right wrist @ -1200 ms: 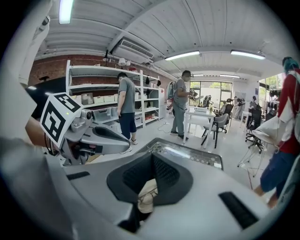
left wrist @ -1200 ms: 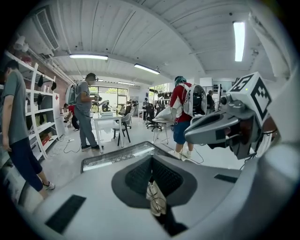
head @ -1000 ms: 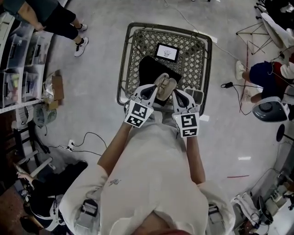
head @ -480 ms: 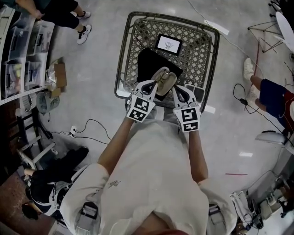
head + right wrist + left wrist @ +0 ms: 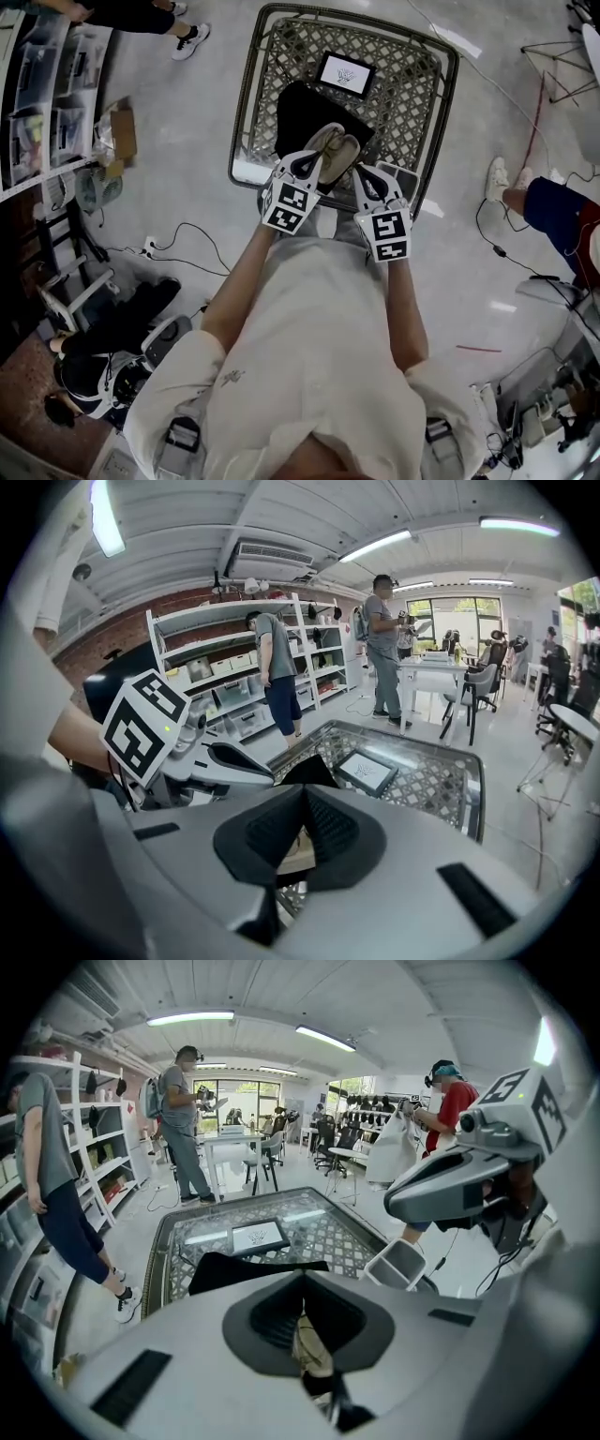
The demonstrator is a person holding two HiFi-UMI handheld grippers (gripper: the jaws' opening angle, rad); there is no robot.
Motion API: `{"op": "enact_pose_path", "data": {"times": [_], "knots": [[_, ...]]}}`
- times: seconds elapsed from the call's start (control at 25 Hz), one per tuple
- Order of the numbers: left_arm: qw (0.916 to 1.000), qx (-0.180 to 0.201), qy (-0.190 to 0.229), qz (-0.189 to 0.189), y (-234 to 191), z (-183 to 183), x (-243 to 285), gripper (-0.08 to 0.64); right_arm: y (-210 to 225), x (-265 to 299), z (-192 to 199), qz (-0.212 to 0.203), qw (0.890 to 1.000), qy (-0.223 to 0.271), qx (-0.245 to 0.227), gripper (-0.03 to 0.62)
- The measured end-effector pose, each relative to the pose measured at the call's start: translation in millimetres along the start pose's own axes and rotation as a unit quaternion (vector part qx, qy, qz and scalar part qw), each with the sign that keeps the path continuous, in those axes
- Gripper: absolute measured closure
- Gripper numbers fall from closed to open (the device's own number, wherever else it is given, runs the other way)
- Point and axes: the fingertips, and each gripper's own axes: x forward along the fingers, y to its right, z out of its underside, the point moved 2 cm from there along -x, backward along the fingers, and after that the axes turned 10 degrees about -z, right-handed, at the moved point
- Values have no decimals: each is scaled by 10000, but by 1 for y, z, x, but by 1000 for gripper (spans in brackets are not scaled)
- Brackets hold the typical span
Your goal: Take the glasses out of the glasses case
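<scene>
**Opening a glasses case over a lattice worktop**

Standing at the near edge of a glass-and-lattice worktop, over a black cloth, and holding up a beige glasses case between two grippers. Pinching its left side with the left gripper, fingers shut hard on the pale shell. Pinching its right side with the right gripper, fingers likewise closed on it. Showing two pale lobes side by side, probably the halves of the case. Not revealing any glasses yet, nor whether the case is touching the cloth.

Judging the step in hand as the opening: pinning one half steady, easing the other away slowly, keeping the mouth facing up to avoid spilling the glasses, and freeing a gripper only with the case resting on the cloth.

Leaving little in the way: bystanders standing well apart, a flat screen lying beyond the cloth, and a small white bin sitting just beside the right gripper, risking a knock on any outward swing.
</scene>
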Motion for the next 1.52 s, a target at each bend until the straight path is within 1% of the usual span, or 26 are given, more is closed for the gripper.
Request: {"op": "enact_pose_path", "data": {"times": [0.2, 0.44, 1.16, 1.52], "knots": [[9996, -47, -242, -111, 4, 13, 17, 541, 5, 7, 10, -178, 9998, -84, 33, 586], [9984, -199, -502, -164, 9, 27, 33, 529, 10, 15, 15, -392, 9990, -212, 5, 586], [9934, -181, -1129, -95, 14, 60, 79, 471, 13, 34, 29, -656, 9969, -420, -53, 586], [9892, -269, -1437, -88, 14, 78, 92, 420, 12, 37, 29, -670, 9966, -483, -59, 586]]}}
